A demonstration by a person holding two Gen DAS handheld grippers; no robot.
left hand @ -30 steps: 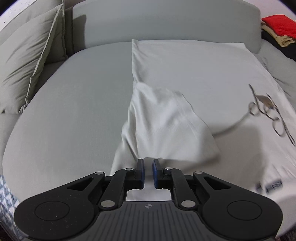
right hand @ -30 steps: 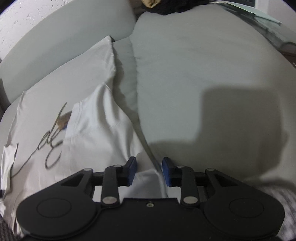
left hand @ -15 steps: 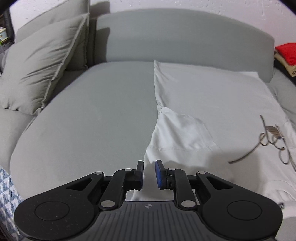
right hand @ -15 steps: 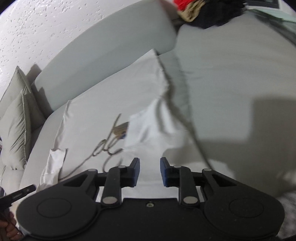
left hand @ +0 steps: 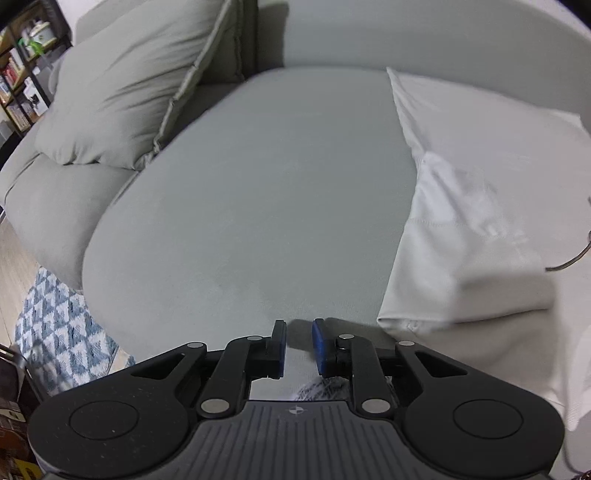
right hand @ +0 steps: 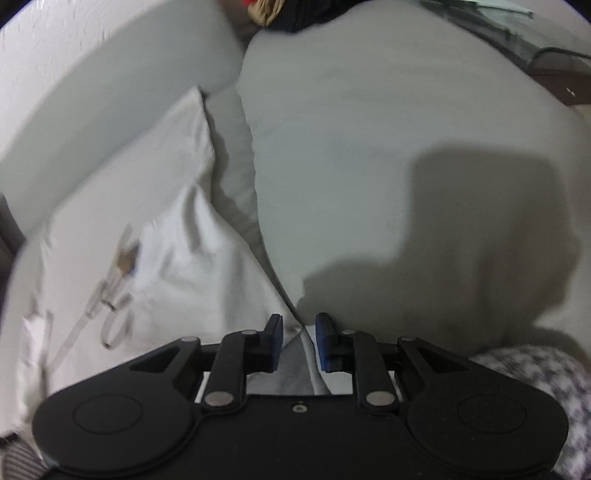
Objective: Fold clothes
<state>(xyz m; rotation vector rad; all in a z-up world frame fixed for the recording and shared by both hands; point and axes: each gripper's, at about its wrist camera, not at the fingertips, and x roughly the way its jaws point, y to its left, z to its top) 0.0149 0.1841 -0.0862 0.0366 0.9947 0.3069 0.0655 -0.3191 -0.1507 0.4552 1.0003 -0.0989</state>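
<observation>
Since the frame half a second before, the left gripper (left hand: 298, 338) had swung off the white T-shirt (left hand: 461, 236), so the garment now lay to the right of its fingers rather than straight ahead, and the grey sofa seat (left hand: 258, 206) filled the middle of the left wrist view. The right gripper (right hand: 298, 334) had dropped back toward the shirt's edge, and the heap of clothes (right hand: 280, 13) on the far side of the sofa had slid to the top border of its view. There was one T-shirt: white, spread flat on the seat, with both sleeves folded in over the body, one sleeve (left hand: 458, 206) showing a stitched hem in the left wrist view and the other sleeve (right hand: 207, 236) lying rumpled in the right wrist view. A grey script print (right hand: 110, 295) ran across the chest, blurred. Two grippers were in view, each with a clear gap between its blue pads and nothing held; the left one hovered over bare cushion just beside the shirt's lower corner, the right one sat over the shirt's edge where it met the neighbouring seat cushion (right hand: 388, 147). One grey pillow (left hand: 129, 81) leaned at the left end of the sofa. A blue and white patterned rug (left hand: 59, 332) covered the floor below, and a bookshelf (left hand: 22, 74) stood in the far left corner.
</observation>
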